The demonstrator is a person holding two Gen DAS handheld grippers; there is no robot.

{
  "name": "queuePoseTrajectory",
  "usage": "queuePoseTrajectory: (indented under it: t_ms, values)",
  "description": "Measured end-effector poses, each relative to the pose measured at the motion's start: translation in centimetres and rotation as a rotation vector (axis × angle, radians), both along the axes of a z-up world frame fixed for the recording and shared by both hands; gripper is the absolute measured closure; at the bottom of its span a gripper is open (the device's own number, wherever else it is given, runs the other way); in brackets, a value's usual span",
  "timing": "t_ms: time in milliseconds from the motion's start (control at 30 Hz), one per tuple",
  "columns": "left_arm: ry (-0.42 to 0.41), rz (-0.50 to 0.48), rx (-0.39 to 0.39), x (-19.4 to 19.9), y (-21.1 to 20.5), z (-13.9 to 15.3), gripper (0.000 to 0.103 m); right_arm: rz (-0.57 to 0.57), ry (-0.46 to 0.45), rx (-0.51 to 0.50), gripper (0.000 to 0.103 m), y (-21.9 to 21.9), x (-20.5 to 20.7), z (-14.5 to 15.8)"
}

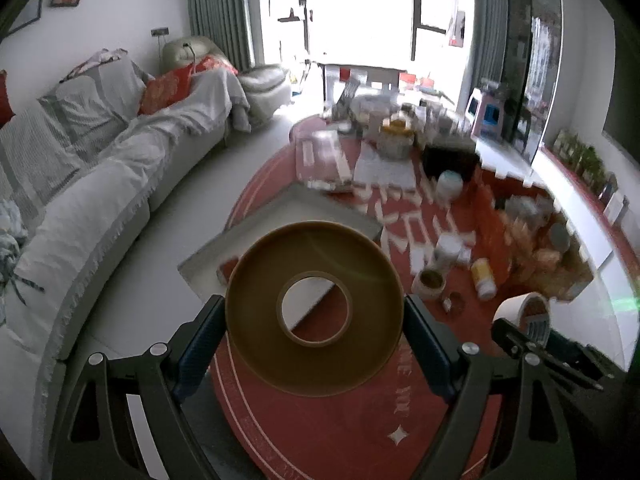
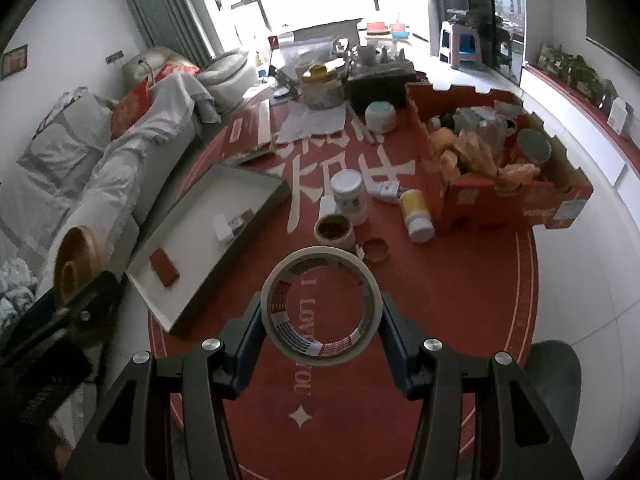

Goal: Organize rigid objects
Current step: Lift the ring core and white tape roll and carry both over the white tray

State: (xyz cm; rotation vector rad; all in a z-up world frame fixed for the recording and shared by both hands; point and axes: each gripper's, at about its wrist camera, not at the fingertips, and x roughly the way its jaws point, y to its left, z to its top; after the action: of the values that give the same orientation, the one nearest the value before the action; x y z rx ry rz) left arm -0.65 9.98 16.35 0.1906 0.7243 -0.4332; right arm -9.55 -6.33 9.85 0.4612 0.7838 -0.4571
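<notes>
Brown tape roll [image 1: 314, 308] sits clamped in my left tool [image 1: 314, 354]; my right tool [image 2: 320, 338] grips the white tape ring [image 2: 320, 306] above the red tabletop [image 2: 460, 288].

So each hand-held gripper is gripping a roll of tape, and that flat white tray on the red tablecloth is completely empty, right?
Not quite. Each hand-held gripper does grip a roll of tape, the left a brown roll, the right a white roll. But the white tray is not empty: the right wrist view shows a small red box and a white item inside.
</notes>
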Motion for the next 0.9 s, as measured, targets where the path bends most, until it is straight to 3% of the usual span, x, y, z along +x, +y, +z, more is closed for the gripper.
queuePoseTrajectory:
  t_ms: [200,400,567,733,900]
  values:
    - [-0.084,-0.026,-0.117,-0.5,-0.7,7.0,0.015,0.004,-0.094,-0.037,0.048,-1.1,0.3,4.5]
    - [-0.173,-0.079,-0.264,-0.6,-1.2,14.5,0.015,0.014,-0.245,-0.134,0.048,-2.1,1.1,12.3]
    - [-0.256,-0.047,-0.343,0.3,-0.6,19.2,0.015,0.018,-0.362,-0.203,0.048,-2.9,2.5,19.2]
    - [-0.286,0.029,-0.334,3.3,0.8,20.3,0.014,0.065,-0.431,-0.244,0.048,-2.5,5.4,23.9]
    - [-0.244,0.172,-0.283,8.1,3.0,17.1,0.014,0.135,-0.394,-0.27,0.048,-0.7,9.8,23.8]
